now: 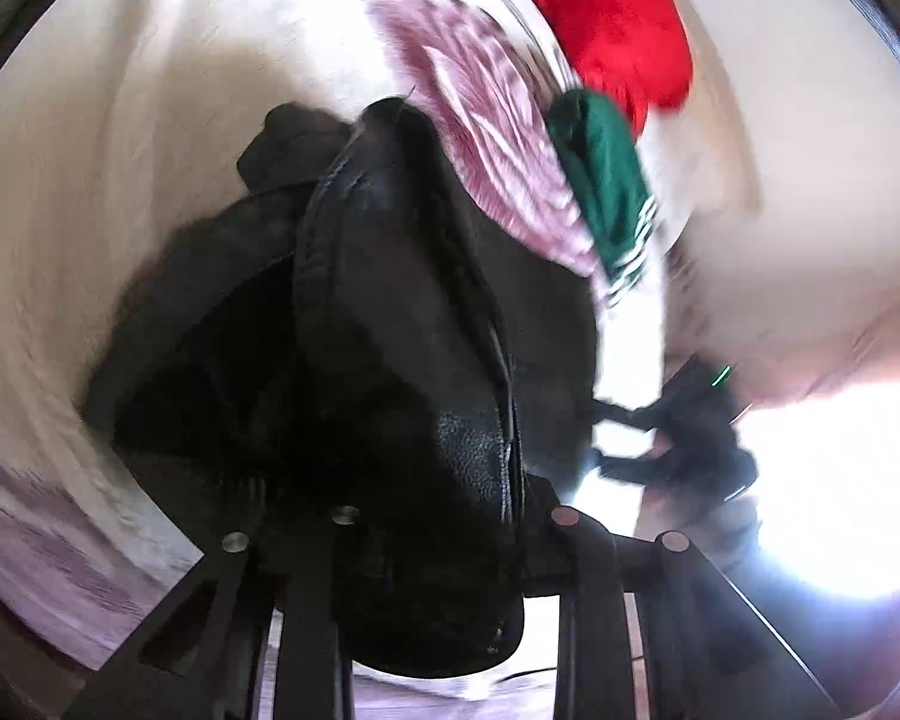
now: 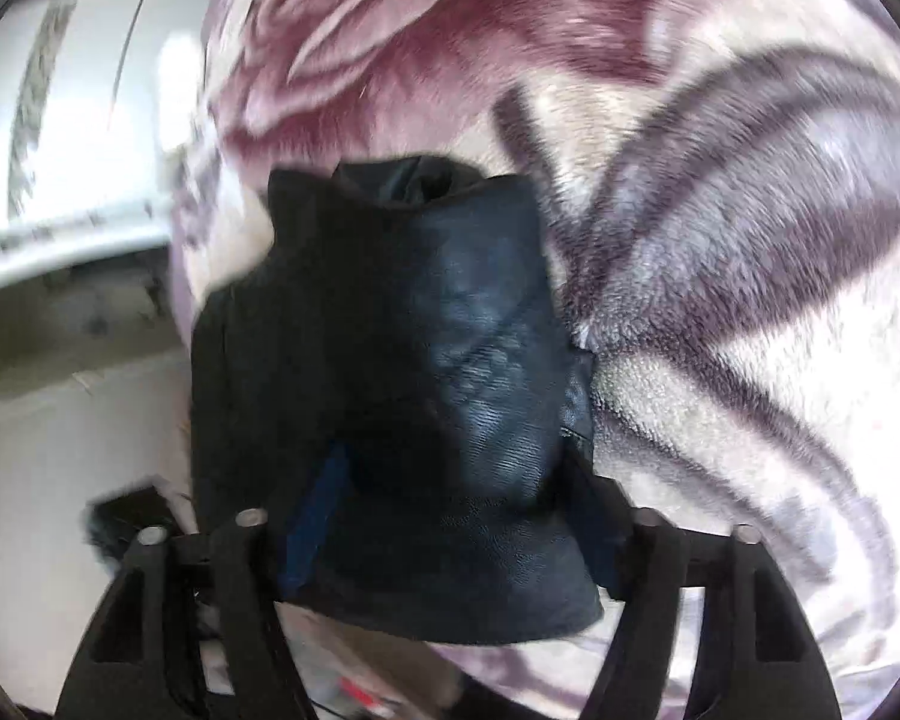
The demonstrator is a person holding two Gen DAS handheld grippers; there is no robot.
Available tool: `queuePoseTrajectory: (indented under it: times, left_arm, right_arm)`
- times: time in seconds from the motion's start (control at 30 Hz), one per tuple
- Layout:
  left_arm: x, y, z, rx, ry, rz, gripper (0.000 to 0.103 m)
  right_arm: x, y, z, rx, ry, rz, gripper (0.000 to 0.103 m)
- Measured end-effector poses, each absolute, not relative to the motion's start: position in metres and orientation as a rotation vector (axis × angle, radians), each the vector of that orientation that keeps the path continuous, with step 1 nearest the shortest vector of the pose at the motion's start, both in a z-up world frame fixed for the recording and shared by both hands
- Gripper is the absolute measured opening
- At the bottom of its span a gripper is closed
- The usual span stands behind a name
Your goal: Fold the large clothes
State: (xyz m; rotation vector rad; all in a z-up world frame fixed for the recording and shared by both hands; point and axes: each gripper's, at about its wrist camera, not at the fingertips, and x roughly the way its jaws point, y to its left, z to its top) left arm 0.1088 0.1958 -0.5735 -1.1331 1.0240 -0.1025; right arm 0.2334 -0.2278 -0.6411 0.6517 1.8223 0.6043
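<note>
Your left gripper (image 1: 450, 546) pinches a fold of the black leather jacket (image 1: 390, 330), which hangs over the floral blanket (image 1: 120, 180). Your right gripper (image 2: 444, 540) grips another bunched part of the jacket between its fingers. A red garment (image 1: 606, 12) and a green garment (image 1: 606, 180) lie beyond.

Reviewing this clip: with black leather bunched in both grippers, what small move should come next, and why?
Probably draw the two grippers apart to spread the black jacket flat over the floral blanket: it hangs crumpled between the left gripper and right gripper, unfolded.
</note>
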Motion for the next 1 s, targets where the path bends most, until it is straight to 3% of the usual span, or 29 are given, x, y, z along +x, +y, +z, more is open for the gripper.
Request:
queuePoseTrajectory:
  times: [0.07, 0.13, 0.23, 0.33, 0.4, 0.47, 0.57, 0.7, 0.73, 0.83, 0.87, 0.9, 0.93, 1.0]
  left_arm:
    - [0.104, 0.206, -0.596, -1.231, 1.034, -0.087, 0.022]
    - [0.096, 0.213, -0.622, -1.341, 1.090, -0.126, 0.026]
    - [0.095, 0.218, -0.608, -1.293, 1.146, -0.133, 0.041]
    - [0.085, 0.230, -0.585, -1.228, 1.160, -0.076, 0.063]
    - [0.077, 0.239, -0.575, -1.215, 1.150, -0.035, 0.064]
    - [0.072, 0.245, -0.572, -1.215, 1.145, 0.012, 0.064]
    - [0.064, 0.252, -0.569, -1.211, 1.150, 0.053, 0.064]
    - [0.082, 0.250, -0.558, -1.162, 1.153, 0.062, 0.064]
    - [0.084, 0.249, -0.561, -1.159, 1.146, 0.052, 0.064]
    - [0.108, 0.247, -0.560, -1.120, 1.134, 0.036, 0.065]
    - [0.113, 0.251, -0.565, -1.120, 1.133, 0.028, 0.065]
    - [0.118, 0.254, -0.572, -1.127, 1.135, 0.025, 0.065]
    - [0.124, 0.254, -0.581, -1.142, 1.140, 0.007, 0.065]
    - [0.138, 0.251, -0.606, -1.145, 1.196, -0.027, 0.066]
  right_arm:
    - [0.232, -0.247, -0.653, 0.794, 1.854, 0.569, 0.043]
    - [0.231, -0.247, -0.651, 0.749, 1.871, 0.609, 0.043]
    - [0.236, -0.240, -0.636, 0.636, 1.869, 0.655, 0.052]
    - [0.251, -0.236, -0.618, 0.588, 1.770, 0.686, 0.065]
    - [0.262, -0.227, -0.614, 0.574, 1.730, 0.711, 0.075]
    - [0.272, -0.209, -0.622, 0.539, 1.732, 0.725, 0.075]
    - [0.274, -0.207, -0.656, 0.653, 1.763, 0.566, 0.044]
    - [0.260, -0.231, -0.683, 0.911, 1.763, 0.422, 0.040]
    - [0.258, -0.230, -0.677, 0.894, 1.752, 0.467, 0.042]
    - [0.256, -0.234, -0.661, 0.844, 1.777, 0.616, 0.061]
    - [0.256, -0.236, -0.658, 0.828, 1.786, 0.654, 0.070]
    - [0.255, -0.240, -0.657, 0.810, 1.796, 0.693, 0.087]
    - [0.253, -0.243, -0.660, 0.785, 1.825, 0.722, 0.092]
    - [0.242, -0.244, -0.678, 0.762, 1.913, 0.792, 0.094]
